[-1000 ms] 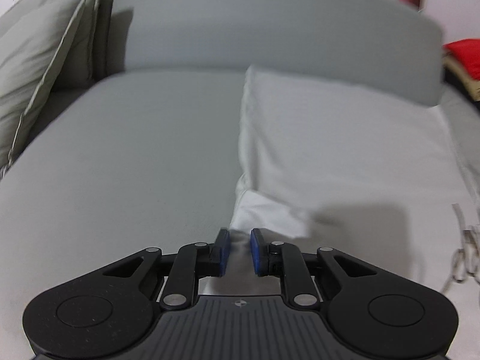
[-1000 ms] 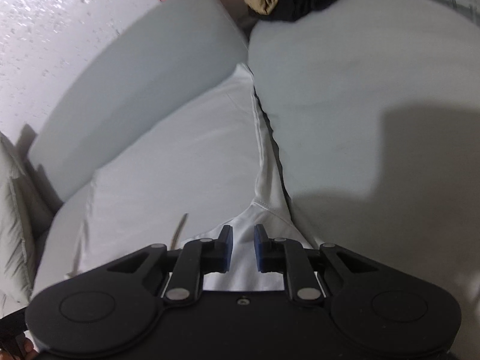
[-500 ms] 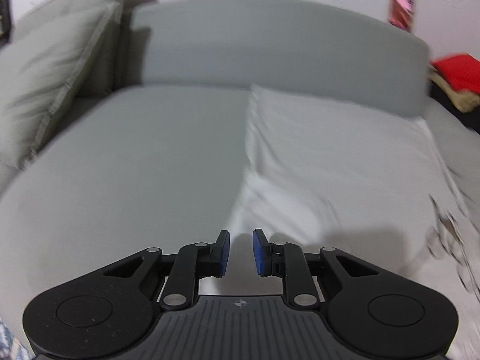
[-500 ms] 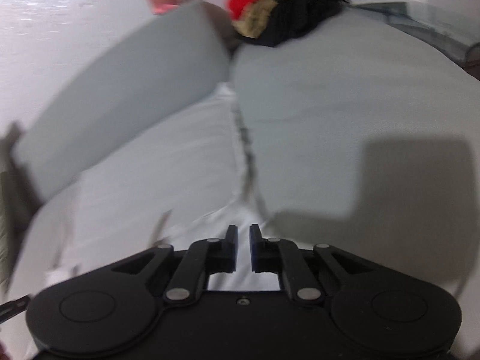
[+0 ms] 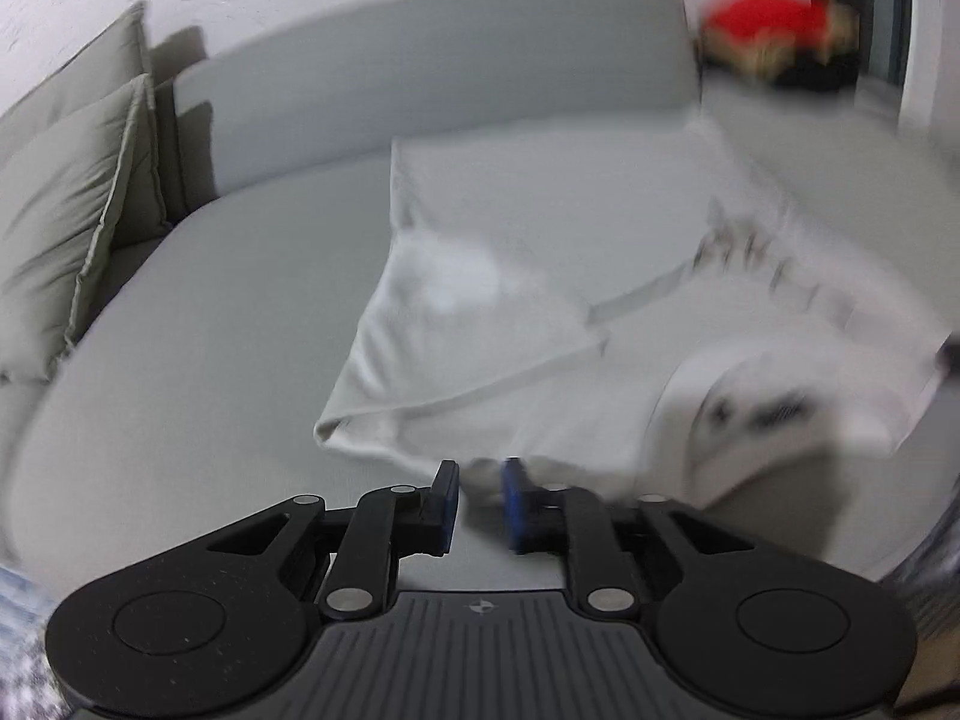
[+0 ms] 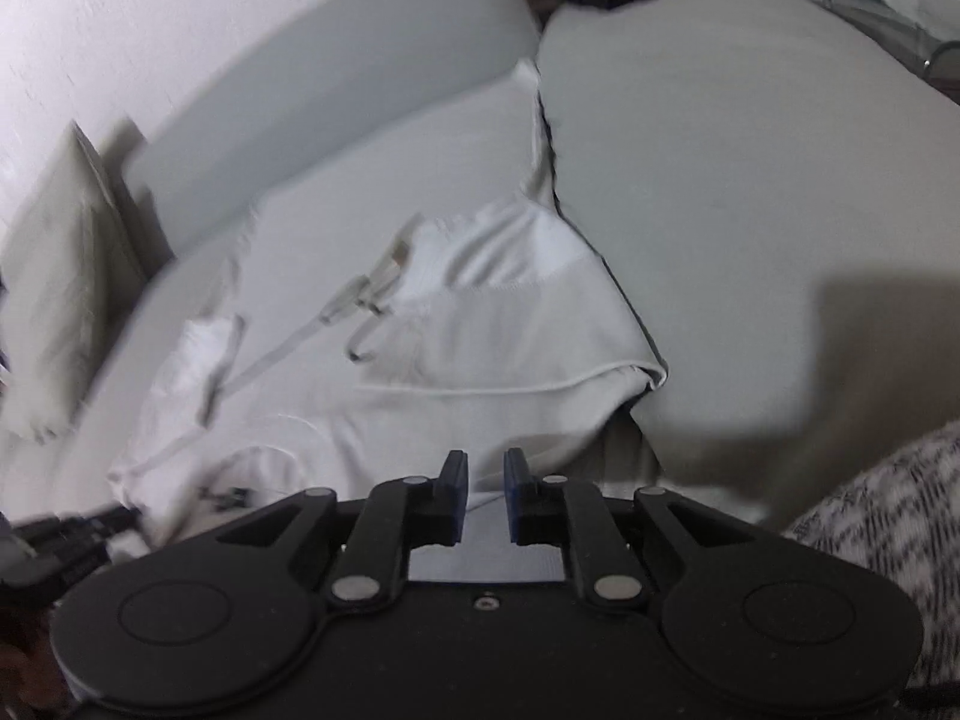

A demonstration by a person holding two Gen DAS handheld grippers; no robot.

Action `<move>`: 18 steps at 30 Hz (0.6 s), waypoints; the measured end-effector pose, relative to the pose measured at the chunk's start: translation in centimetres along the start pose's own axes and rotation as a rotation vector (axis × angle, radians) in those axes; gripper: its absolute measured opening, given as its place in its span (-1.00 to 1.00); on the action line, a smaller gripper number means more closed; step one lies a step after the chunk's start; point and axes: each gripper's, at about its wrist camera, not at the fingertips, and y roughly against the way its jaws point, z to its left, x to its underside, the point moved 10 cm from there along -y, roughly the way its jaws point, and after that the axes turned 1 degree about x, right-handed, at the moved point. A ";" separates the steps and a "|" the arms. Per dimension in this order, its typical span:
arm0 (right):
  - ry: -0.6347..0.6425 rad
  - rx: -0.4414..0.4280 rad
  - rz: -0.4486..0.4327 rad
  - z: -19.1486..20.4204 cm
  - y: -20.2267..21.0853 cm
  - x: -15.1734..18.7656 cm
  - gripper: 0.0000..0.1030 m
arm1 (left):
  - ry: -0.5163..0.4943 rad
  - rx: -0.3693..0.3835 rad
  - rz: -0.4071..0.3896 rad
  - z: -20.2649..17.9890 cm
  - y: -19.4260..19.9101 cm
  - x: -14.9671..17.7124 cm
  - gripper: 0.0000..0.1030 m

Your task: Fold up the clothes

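A pale grey garment (image 5: 480, 330) with drawstrings (image 6: 360, 300) lies on the grey sofa seat (image 5: 180, 360), one layer folded over another. In the left wrist view my left gripper (image 5: 480, 480) sits at the garment's near edge. Its jaws are opening, and the blurred hem lies at the fingertips without being pinched. In the right wrist view the garment (image 6: 480, 348) spreads ahead of my right gripper (image 6: 483, 468). Those jaws are opening too, leaving a visible gap over a point of cloth that the pads do not press.
Grey cushions (image 5: 54, 228) lean at the sofa's left end. A pile of red, tan and black clothes (image 5: 774, 36) sits at the far right corner. The sofa seat (image 6: 750, 210) stretches right of the garment. A black-and-white patterned fabric (image 6: 888, 528) shows at the lower right.
Both views have drawn back from the garment and risen a little. A folded layer with drawstrings now lies on what was a flat garment. The left jaws stand wider than half a second ago.
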 end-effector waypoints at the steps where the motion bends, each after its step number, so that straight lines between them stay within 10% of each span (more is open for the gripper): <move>1: -0.005 -0.008 -0.033 -0.2 0.4 -0.5 -0.73 | 0.040 0.013 -0.046 0.4 0.6 -0.5 -0.46; 6: -0.074 0.088 -0.123 -2.2 -1.1 -3.8 -0.71 | 0.147 -0.134 -0.049 4.1 -3.3 -3.7 -0.53; 11: -0.019 0.246 -0.062 -3.6 -5.8 -5.5 -0.71 | 0.135 -0.265 0.168 6.1 -9.1 -2.6 -0.48; 18: -0.002 0.286 0.017 -3.7 -4.3 -2.6 -0.73 | 0.077 -0.230 0.047 4.8 -4.6 -2.5 -0.48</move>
